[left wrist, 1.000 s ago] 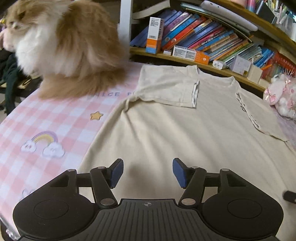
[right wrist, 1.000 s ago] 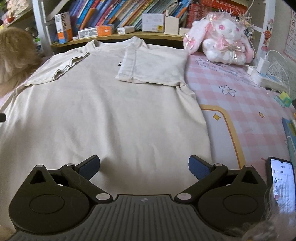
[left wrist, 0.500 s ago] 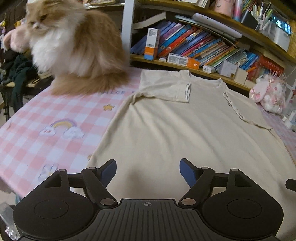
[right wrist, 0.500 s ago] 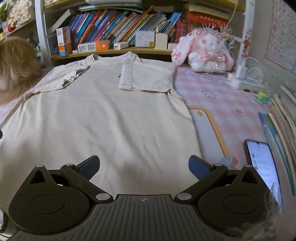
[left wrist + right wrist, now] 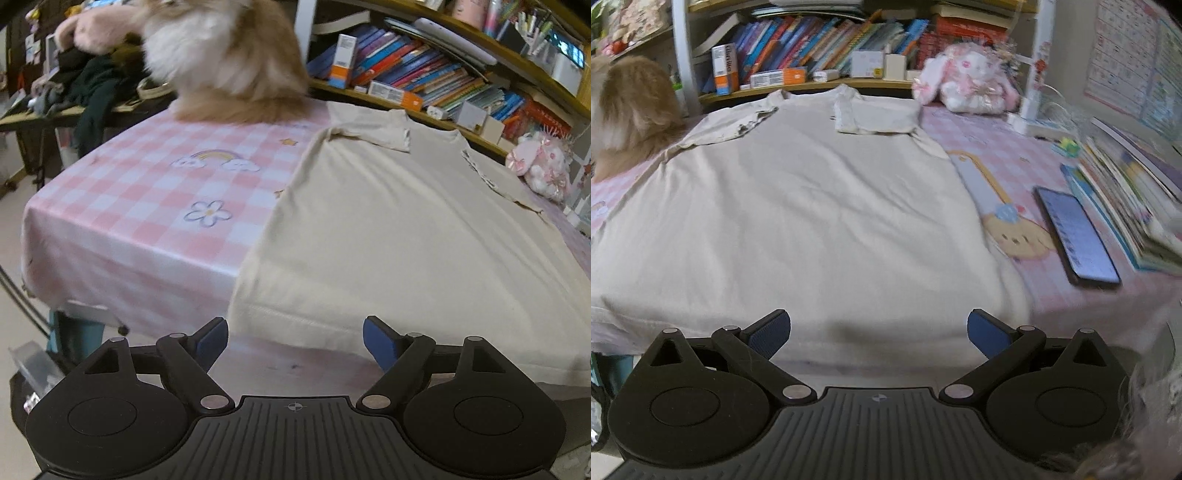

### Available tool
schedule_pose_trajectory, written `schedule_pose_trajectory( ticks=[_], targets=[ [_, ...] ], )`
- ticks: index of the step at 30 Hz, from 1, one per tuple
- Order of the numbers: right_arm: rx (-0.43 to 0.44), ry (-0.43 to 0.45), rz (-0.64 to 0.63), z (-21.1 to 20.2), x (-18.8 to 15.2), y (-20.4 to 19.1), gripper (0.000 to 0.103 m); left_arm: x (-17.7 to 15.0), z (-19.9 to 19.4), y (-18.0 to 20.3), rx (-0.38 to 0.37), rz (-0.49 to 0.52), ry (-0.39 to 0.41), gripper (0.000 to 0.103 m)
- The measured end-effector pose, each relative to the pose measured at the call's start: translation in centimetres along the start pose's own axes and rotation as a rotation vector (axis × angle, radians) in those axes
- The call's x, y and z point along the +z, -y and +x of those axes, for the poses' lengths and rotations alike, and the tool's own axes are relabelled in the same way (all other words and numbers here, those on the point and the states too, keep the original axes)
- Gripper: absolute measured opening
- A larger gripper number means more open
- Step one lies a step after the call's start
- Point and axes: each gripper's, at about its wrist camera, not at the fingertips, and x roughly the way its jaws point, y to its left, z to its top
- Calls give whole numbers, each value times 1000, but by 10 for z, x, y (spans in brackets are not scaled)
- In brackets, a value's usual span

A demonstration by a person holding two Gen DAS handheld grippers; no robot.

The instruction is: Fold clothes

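Both pulled back to near hem since a second ago. Left claw (image 5: 294, 339) opening, nothing between; right claw (image 5: 878, 333) spread, empty. Beige T-shirt (image 5: 399, 236) flat on pink checked surface (image 5: 147, 206), sleeves folded in, long axis near-to-far, collar toward bookshelf (image 5: 812, 86). Cat (image 5: 229, 59) beyond.

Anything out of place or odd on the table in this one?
Yes: a fluffy cat sits on the pink checked tablecloth beside the cream T-shirt, close to its folded-in sleeve. A lit phone lies at the other side.
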Motion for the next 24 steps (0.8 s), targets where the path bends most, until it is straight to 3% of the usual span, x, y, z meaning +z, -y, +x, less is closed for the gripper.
schedule_pose_trajectory(
  ticks=[8,15,20,24],
  targets=[
    [28,25,61,-9,-10,26,100,-2,-1,-15,-18,-12,1,83],
    [-5,18,147,-4,-10,67,79,2,3,-45,-19,-56,22,79],
    [5,-13,164,7,-3,93,75,13,20,-58,-96,-65,-8,58],
    [73,-79,162,17,7,114,70,21,40,-63,-186,-52,-75,43]
  ],
)
